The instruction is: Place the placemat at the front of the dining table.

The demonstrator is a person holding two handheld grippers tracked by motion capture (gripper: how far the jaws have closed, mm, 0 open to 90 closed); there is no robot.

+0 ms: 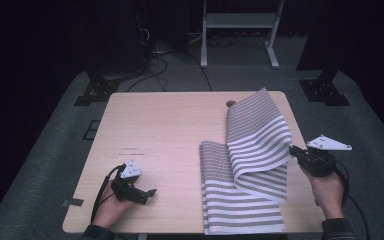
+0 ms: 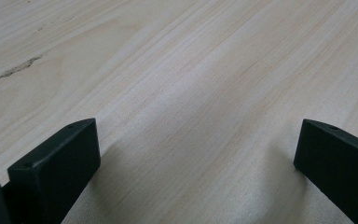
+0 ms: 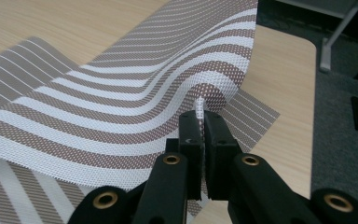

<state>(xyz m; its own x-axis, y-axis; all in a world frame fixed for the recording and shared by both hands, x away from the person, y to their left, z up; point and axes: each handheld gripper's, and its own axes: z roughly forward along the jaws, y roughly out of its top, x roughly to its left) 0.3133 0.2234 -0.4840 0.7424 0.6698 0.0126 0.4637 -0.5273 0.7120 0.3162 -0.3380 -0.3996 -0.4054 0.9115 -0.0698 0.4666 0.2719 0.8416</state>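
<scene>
Brown-and-white striped woven mat lies on the right half of the pale wooden table, from about 3 o'clock down to the near edge at 5 o'clock in the high view. Its lower part rests flat on the wood, while its upper part is lifted and curls over in a wave, the far corner standing up near 1 o'clock. The right gripper, at 3 o'clock and held in a hand at the table's right edge, has its 2 jaws pinched tight on the mat's right edge; the right gripper view shows the white hem squeezed between the black pads, with the mat bending away to 10 o'clock. The left gripper rests low at 7 o'clock, well apart from the mat, its 2 jaws spread wide over bare wood with nothing between them. A small dark object lies just beside the raised corner; what it is cannot be told.
</scene>
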